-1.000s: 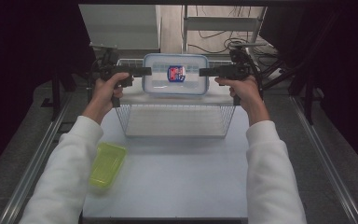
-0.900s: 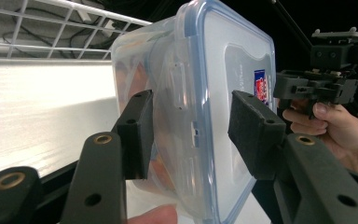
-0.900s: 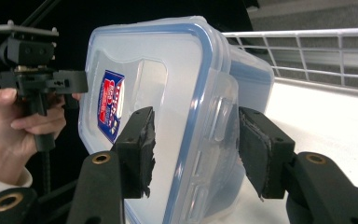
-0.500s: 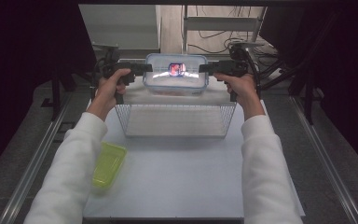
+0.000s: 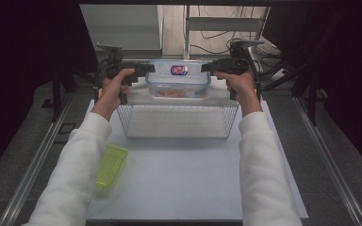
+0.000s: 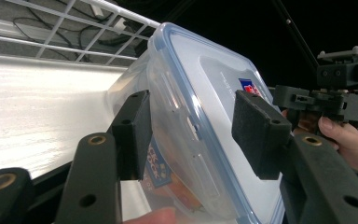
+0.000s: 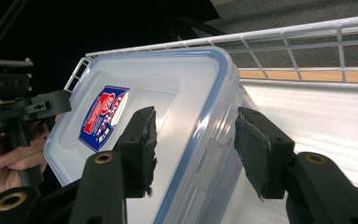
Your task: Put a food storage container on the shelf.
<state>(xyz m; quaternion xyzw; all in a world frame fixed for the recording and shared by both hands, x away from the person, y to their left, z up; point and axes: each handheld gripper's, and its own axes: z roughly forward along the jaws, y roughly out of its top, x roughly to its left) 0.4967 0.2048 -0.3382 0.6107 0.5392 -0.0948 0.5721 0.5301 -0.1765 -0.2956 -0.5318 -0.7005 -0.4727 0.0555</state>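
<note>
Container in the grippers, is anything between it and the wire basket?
Nothing visible. The container, gripped at its ends by the left gripper and right gripper, hangs at the far rim of the basket, whose open top shows nothing inside.

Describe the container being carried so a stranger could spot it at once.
Start at the white wire basket at the far end of the white table. Just above its back edge, between the left claw and the right claw, is a clear plastic food container. Its blue-rimmed lid and red-and-blue sticker distinguish it from the yellow-green tray.
</note>
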